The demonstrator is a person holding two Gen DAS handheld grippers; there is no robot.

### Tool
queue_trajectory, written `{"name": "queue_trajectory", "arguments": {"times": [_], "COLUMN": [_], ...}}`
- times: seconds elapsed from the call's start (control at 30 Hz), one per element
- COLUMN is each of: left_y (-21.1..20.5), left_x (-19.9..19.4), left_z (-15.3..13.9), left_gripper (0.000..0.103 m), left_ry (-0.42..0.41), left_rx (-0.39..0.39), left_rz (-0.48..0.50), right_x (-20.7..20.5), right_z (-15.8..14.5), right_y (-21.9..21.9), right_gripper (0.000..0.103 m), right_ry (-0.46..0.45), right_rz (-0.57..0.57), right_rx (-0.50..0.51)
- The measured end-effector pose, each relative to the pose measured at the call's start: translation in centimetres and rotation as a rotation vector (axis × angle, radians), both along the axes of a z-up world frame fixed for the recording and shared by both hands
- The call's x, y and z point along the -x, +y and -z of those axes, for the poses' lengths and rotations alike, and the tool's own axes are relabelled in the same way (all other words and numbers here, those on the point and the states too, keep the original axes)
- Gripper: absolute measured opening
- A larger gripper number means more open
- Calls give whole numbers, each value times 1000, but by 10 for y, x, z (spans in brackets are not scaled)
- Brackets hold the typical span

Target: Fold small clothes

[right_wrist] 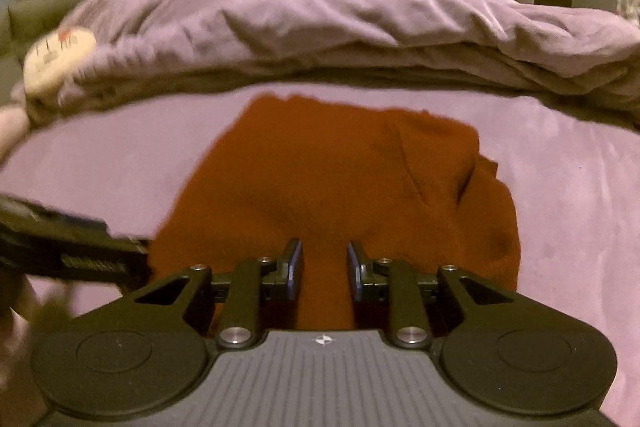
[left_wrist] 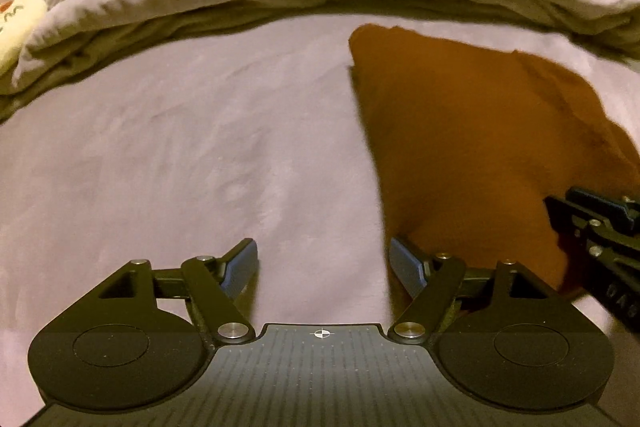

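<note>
On the lilac sheet (right_wrist: 568, 195), left gripper (left_wrist: 323, 263) gapes wide; right gripper (right_wrist: 324, 267), narrow, holds nothing above unlabelled rust garment (right_wrist: 320, 179)

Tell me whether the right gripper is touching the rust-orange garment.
Cannot tell. In the right wrist view the right gripper hangs over the rust-orange garment, jaws parted, empty; no contact or gap shows.

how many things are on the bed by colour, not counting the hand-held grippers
rust-orange: 1, the garment
lilac: 1, the bunched duvet
cream: 1, the round plush thing at the left edge
total: 3, all lying on the lilac bed sheet
</note>
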State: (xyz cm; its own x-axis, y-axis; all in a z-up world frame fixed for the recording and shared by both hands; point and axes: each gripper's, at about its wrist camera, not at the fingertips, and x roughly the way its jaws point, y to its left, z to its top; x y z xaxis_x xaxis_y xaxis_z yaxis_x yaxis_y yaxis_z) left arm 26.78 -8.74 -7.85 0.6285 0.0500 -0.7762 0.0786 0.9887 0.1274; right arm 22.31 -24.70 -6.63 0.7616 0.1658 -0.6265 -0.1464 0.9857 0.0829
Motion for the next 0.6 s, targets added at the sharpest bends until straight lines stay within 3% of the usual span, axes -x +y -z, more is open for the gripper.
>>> {"name": "queue_trajectory", "arguments": {"times": [0.03,0.13,0.27,0.4,0.5,0.6], "left_y": [0,7,26,22,5,-11], "left_x": [-3,-8,-3,-10,-25,-38], "left_z": [6,4,-16,-32,-33,-21], "left_gripper": [77,75,71,73,75,75], "left_ry": [32,47,24,-20,-23,-20], "left_rx": [-12,49,148,197,195,109], "left_rz": [8,-7,-53,-61,-31,-15], "right_x": [1,-3,6,11,-6,-34], "right_z": [4,9,-7,-28,-34,-29], "right_y": [2,6,-8,-30,-35,-36], "right_gripper": [21,21,21,22,22,22], "right_ry": [-9,-17,-19,-80,-78,-48], "right_rz": [-12,-21,-16,99,121,116], "right_rx": [30,75,12,-45,-1,65]}}
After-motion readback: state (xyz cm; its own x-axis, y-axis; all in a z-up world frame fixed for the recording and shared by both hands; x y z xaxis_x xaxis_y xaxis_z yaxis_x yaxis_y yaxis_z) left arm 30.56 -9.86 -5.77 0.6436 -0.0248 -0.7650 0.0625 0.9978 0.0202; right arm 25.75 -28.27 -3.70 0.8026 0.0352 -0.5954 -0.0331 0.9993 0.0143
